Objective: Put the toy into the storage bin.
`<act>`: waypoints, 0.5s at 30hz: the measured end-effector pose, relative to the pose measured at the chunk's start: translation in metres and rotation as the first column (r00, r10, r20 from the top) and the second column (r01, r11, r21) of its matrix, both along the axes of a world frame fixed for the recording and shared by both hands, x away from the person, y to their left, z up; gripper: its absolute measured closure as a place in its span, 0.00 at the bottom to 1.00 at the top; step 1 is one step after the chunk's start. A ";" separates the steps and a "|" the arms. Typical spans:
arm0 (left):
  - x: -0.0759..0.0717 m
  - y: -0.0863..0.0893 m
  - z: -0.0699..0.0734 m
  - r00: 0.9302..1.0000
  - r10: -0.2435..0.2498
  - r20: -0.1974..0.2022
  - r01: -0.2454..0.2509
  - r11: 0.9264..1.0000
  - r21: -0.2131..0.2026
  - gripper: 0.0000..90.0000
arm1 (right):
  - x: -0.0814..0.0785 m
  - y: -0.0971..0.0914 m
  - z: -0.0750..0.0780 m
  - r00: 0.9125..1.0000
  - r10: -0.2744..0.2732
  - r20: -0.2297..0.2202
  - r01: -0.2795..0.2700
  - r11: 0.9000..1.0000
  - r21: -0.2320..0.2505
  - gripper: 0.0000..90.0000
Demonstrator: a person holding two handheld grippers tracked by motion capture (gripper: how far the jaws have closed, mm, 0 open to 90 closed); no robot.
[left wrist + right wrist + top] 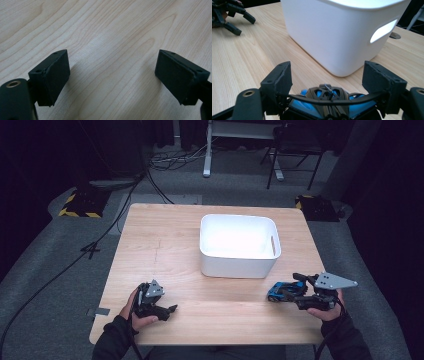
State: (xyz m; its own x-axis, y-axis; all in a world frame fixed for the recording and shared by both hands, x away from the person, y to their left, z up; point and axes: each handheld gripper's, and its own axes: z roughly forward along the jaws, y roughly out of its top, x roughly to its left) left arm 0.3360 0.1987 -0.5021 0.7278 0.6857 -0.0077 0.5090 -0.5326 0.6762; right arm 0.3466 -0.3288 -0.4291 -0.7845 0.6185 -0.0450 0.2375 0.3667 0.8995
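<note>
On the left, the left tongs (171, 310) rest low on the worktop (165, 245), jaws spread wide with nothing between them. The white bin (239, 267) stands mid-worktop. On the right, the right tongs (295, 286) clamp the blue toy car (278, 291), just in front of the bin's near right corner.

A: Where is the bin (239, 245) sitting?

B: It's sitting on the bench (165, 250), toward the far middle. The toy car (281, 291) is sitting just before its near right corner, between the jaws of the right gripper (300, 285).

A: And the left gripper (167, 310)?

B: It's resting at the near left of the bench, well apart from the bin and the car.
</note>
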 end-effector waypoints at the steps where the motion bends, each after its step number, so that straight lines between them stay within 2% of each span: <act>1: 0.000 0.000 0.000 1.000 0.000 0.000 0.000 1.000 0.000 0.14 | 0.001 0.001 0.002 1.000 -0.003 -0.005 0.003 1.000 -0.002 0.27; 10: 0.000 0.000 0.000 1.000 0.000 0.000 0.000 1.000 0.000 0.14 | 0.005 0.014 0.017 1.000 -0.015 0.003 0.016 1.000 -0.015 0.27; 15: 0.000 0.000 0.000 1.000 -0.002 -0.001 0.002 1.000 -0.001 0.14 | 0.007 0.016 0.029 1.000 -0.018 0.005 0.018 1.000 0.003 0.27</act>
State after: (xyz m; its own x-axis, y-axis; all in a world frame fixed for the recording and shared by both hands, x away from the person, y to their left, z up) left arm 0.3360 0.1987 -0.5021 0.7289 0.6846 -0.0091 0.5089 -0.5327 0.6762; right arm 0.3533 -0.3128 -0.4004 -0.7727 0.6330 -0.0474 0.2393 0.3596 0.9019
